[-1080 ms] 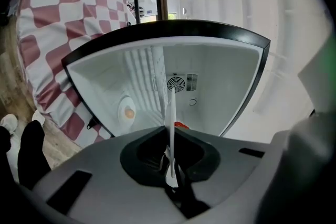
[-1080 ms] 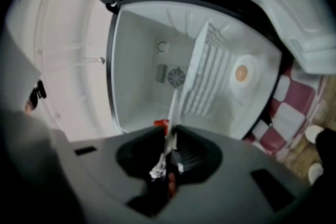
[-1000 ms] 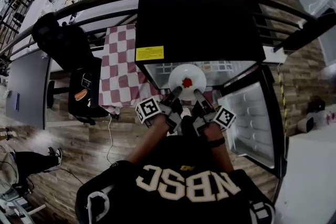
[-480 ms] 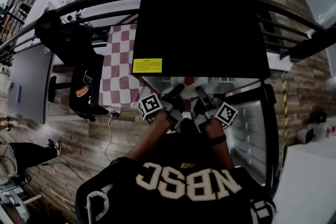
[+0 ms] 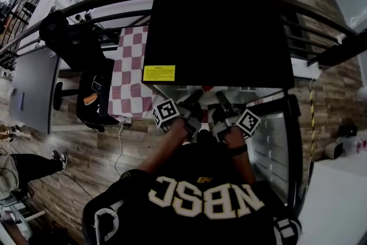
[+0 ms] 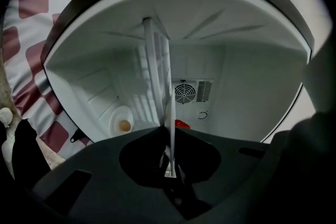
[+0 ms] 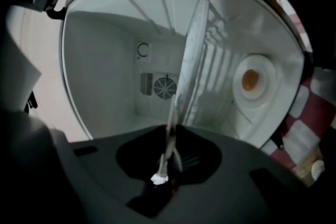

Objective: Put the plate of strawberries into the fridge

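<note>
The white plate [image 6: 170, 113] shows edge-on in both gripper views, inside the white cavity of the small black fridge [image 5: 218, 31]. A red strawberry [image 6: 181, 124] peeks from behind its rim. My left gripper [image 6: 169, 132] is shut on the plate's near rim. My right gripper [image 7: 170, 131] pinches the same plate [image 7: 188, 60] from the other side, its jaws closing on the rim. In the head view both grippers, the left [image 5: 196, 93] and the right [image 5: 218, 94], reach under the fridge top, which hides the plate almost entirely.
The fridge door [image 5: 275, 140] hangs open at the right. A fan vent [image 6: 185, 93] sits on the fridge's back wall and a round lamp [image 7: 251, 80] on a side wall. A red-and-white checkered cloth [image 5: 129, 77] and a black chair [image 5: 71, 43] are to the left.
Both grippers have carried the plate forward into the fridge. A second ago it lay in plain sight in front of the opening; now the fridge top covers it.
</note>
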Available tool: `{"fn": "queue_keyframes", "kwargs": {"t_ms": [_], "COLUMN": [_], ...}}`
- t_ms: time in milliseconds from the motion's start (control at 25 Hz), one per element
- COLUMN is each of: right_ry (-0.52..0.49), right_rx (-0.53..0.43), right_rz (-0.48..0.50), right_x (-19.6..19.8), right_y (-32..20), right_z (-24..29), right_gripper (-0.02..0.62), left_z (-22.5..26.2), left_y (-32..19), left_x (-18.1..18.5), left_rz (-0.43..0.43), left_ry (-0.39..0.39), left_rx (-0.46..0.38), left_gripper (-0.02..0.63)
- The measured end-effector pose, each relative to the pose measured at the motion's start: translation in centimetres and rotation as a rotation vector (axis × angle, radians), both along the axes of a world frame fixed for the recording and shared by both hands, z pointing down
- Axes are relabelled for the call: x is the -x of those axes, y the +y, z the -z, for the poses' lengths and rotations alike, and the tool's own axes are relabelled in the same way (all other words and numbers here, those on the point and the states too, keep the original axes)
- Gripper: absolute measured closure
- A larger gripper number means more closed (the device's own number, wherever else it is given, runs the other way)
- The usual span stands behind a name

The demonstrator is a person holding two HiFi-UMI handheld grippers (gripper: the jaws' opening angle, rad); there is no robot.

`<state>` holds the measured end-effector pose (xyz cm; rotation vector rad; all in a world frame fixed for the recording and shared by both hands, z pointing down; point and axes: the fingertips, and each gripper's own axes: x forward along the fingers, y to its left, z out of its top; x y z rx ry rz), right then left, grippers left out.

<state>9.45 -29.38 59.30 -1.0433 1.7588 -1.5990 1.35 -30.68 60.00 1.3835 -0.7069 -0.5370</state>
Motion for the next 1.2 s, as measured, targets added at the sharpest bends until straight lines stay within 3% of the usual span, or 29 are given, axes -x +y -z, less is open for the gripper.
{"fn": "queue_keyframes", "kwargs": {"t_ms": [240, 520, 640, 800, 920, 1040, 1200], "right_ry": [-0.032, 0.061, 0.055, 0.089, 0.123, 0.205, 0.382], "right_rx": [0.010, -0.035, -0.052, -0.066, -0.079, -0.070, -0.181], "right_rz": [-0.021, -0.005, -0.013, -0.059, -0.069, -0.062, -0.014], "right_x": [0.0, -0.3, -0.2, -0.5, -0.7, -1.0, -1.2], "right_y": [-0.2, -0.3, -0.2, 0.1, 0.5, 1.7, 2.6], "right_z": [-0.2, 0.1, 0.6, 1.2, 1.6, 1.3, 1.6], "right_gripper": [0.522, 0.520, 0.498, 0.389, 0.376, 0.376, 0.376], "left_z": [-0.1, 0.4, 1.0, 1.6, 1.9, 1.8, 1.0], "left_y": [0.2, 0.0, 0.3, 0.8, 1.5, 2.5, 4.1], "left_x": [0.0, 0.1, 0.3, 1.0, 1.6, 2.6, 3.7], "left_rz": [-0.031, -0.051, -0.066, -0.078, -0.087, -0.095, -0.154], "left_ry": [-0.016, -0.030, -0.037, -0.032, -0.046, -0.122, -0.319], "left_rx": [0.001, -0.061, -0.087, -0.110, -0.142, -0.189, -0.289], "left_gripper": [0.574, 0.566, 0.517, 0.433, 0.407, 0.405, 0.405]}}
